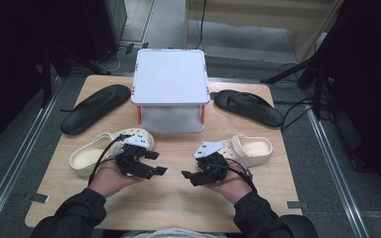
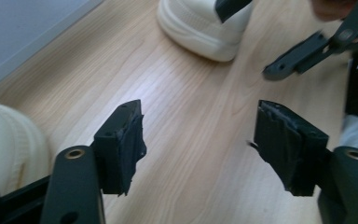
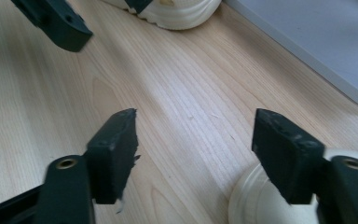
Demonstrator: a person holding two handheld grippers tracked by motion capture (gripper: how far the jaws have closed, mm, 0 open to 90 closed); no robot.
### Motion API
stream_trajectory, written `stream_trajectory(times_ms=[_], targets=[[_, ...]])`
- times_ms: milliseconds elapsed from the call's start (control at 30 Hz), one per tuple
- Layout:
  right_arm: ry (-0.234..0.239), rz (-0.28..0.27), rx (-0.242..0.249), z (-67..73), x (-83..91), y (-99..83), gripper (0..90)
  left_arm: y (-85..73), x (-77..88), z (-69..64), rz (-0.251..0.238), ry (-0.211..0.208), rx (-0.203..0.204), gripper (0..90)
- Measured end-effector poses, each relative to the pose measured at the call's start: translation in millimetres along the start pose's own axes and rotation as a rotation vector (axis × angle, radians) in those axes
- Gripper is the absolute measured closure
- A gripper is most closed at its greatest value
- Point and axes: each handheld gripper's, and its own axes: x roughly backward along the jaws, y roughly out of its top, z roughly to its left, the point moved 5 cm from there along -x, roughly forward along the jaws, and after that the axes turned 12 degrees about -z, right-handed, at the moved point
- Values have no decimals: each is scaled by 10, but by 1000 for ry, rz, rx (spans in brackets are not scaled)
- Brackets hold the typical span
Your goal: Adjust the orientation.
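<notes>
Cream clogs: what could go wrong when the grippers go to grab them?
The left gripper and right gripper face each other closely, so they might bump. Both are open and empty beside the cream clogs, whose rounded sides might slip between the pads. The white box stands close behind, so a pushed clog could hit it.

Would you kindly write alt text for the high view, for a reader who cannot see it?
Two hands hold the left gripper and right gripper, jaws open and empty, over a wooden table. Beside them lie two cream clogs, beyond them two black sandals flanking a white lidded box.
</notes>
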Motion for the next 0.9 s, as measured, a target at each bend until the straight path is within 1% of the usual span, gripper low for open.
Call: stream_trajectory(times_ms=[33, 100, 167, 200, 233, 267, 300, 333, 367, 400, 467, 533, 600, 633, 700, 800, 900], targets=[[14, -8, -14, -5, -2, 4, 359, -4, 8, 4, 3, 3, -4, 345], [44, 4, -53, -17, -7, 5, 380, -12, 30, 11, 7, 8, 4, 370], [67, 9, -83, -29, -13, 1, 380, -16, 47, 26, 9, 14, 7, 393], [67, 9, -83, -29, -13, 1, 380, -16, 47, 26, 9, 14, 7, 411], [66, 9, -83, -34, -15, -2, 380, -16, 53, 34, 11, 23, 11, 411], [52, 13, -51, -36, -20, -13, 387, -20, 61, 43, 22, 36, -8, 448], [45, 12, -39, -36, -18, -14, 402, -26, 58, 40, 28, 36, -12, 453], [54, 13, -34, -30, -14, -15, 419, -35, 53, 33, 38, 36, -16, 456], [56, 7, -30, -26, -9, -15, 430, -42, 53, 38, 50, 43, -31, 455], [62, 3, -31, -21, -5, -18, 450, -46, 49, 32, 52, 36, -26, 444], [61, 8, -38, -15, -8, -32, 457, -45, 47, 28, 59, 25, -12, 427], [59, 27, -50, -12, -18, -52, 474, -43, 53, 27, 62, 23, -11, 435], [60, 29, -49, -13, -26, -62, 475, -42, 60, 28, 61, 24, -14, 440], [65, 33, -55, -10, -34, -71, 491, -43, 66, 28, 61, 26, -15, 440], [75, 31, -54, -2, -41, -64, 494, -43, 79, 37, 59, 24, -13, 435], [74, 31, -48, 4, -31, -60, 494, -30, 90, 44, 58, 17, 14, 408], [72, 30, -50, -3, -23, -59, 494, -27, 109, 43, 56, 7, 19, 394]])
